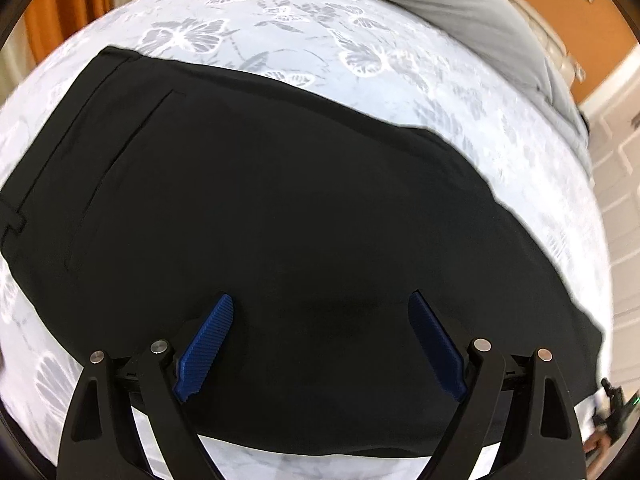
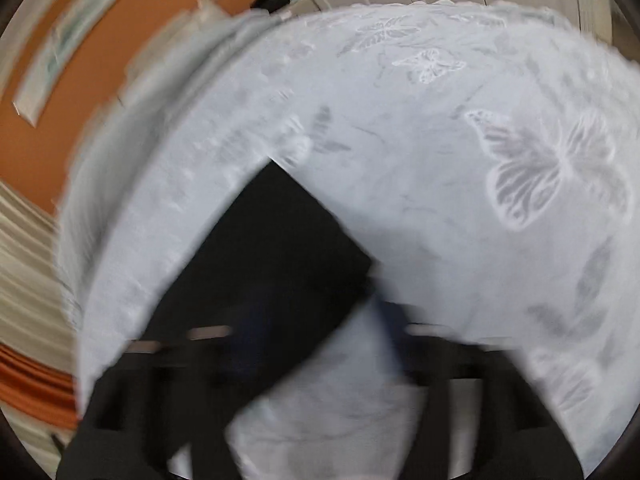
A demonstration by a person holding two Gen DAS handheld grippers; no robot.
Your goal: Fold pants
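Note:
Black pants (image 1: 280, 208) lie flat on a pale bedspread (image 1: 280, 20) with a butterfly pattern. The waistband and a pocket seam are at the left in the left wrist view. My left gripper (image 1: 320, 312) is open and empty, its blue fingers (image 1: 208, 344) spread wide just above the pants' near part. In the right wrist view, which is motion-blurred, a squared end of the black pants (image 2: 272, 264) lies on the bedspread (image 2: 460, 200). My right gripper (image 2: 320, 344) hovers over that end, with the jaws seemingly apart and nothing clearly between them.
A grey pillow (image 1: 480, 12) lies at the far edge of the bed. An orange wall (image 2: 100, 60) with a framed picture and white panelled walls (image 1: 616, 200) surround the bed. An orange curtain (image 1: 68, 12) hangs at the far left.

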